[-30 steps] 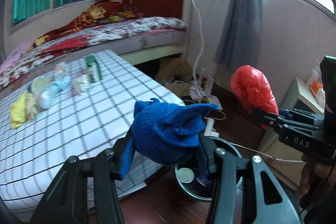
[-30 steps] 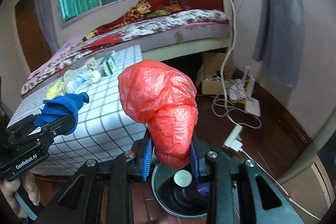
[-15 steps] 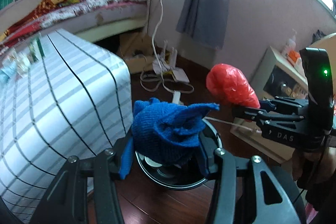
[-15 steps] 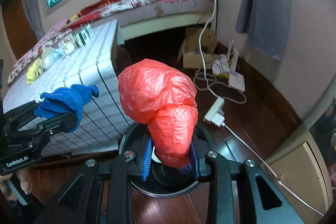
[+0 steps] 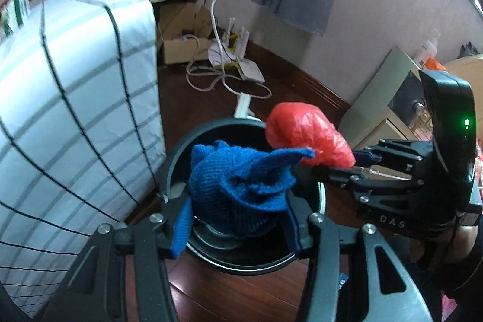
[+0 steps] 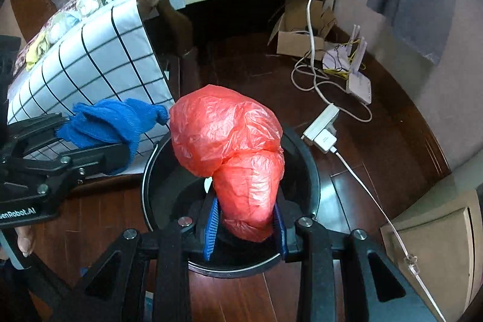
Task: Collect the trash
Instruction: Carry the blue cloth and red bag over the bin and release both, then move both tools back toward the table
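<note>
The blue knitted cloth (image 5: 241, 189) is shown clamped between the closed jaws of the left gripper (image 5: 238, 228) and is held directly above the mouth of the black trash bin (image 5: 181, 150). The red plastic bag (image 6: 235, 156) is likewise pinched by the right gripper (image 6: 244, 227), its bulk suspended over the same bin opening. Compared with a second ago, when the checked table (image 5: 75, 98) and the items on it filled the left view and the bin was seen only low in the frame, both loads have been carried off the table edge and brought down over the bin, so that the rim now surrounds each of them. The two pieces are seen almost touching at the cloth's tip. The transport stage may therefore be judged complete; release into the bin appears to be the step in hand. Small items (image 6: 60, 26) remain on the table, so further collection is probably required.
</note>
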### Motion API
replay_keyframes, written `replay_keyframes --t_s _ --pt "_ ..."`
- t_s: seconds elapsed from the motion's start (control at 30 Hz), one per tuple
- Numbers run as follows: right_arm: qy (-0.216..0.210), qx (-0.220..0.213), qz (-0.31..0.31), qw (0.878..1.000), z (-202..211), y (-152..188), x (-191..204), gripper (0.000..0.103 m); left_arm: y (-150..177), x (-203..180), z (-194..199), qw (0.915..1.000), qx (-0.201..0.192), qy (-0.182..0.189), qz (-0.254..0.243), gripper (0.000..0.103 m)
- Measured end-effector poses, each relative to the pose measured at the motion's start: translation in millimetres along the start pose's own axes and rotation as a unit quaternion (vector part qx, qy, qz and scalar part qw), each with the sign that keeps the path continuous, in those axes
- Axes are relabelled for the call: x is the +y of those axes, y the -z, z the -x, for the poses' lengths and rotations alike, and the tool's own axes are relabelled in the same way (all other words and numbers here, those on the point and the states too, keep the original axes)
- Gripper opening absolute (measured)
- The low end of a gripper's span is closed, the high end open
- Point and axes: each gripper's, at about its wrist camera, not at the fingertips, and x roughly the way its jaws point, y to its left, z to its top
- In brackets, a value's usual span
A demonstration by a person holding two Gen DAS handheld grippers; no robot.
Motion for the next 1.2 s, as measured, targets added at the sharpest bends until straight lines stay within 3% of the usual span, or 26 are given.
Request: replay_keyframes --t_s 0.07,0.1,0.13,0.23,0.47,0.93,1.2 --pt "0.001 0.014 0.003 1.000 -12 1 -2 0.039 2 4 -8 0.9997 0.015 0.010 0.019 0.078" --pt "0.016 0.021 0.006 1.000 -19 2 -3 0.061 3 8 -8 0.9994 0.014 0.002 0.031 0.090" --pt "0.035 0.034 0.004 0.999 -28 5 -6 0.087 5 12 -7 0.9991 0.012 -0.003 0.040 0.092" --pt "0.040 0.058 -0.017 0.997 -39 11 -16 0.088 11 21 -1 0.9977 0.011 -0.035 0.056 0.099" --pt "0.061 0.020 -0.073 0.995 -26 12 -26 0.092 19 22 12 0.9947 -0.001 -0.094 0.041 0.100" --pt "0.070 -0.020 -0.082 0.994 -7 15 -18 0.102 20 28 32 0.9912 -0.022 -0.122 0.045 0.101" --pt "0.088 -0.065 -0.080 0.991 10 12 3 0.103 28 45 65 0.9832 -0.052 -0.158 0.075 0.102"
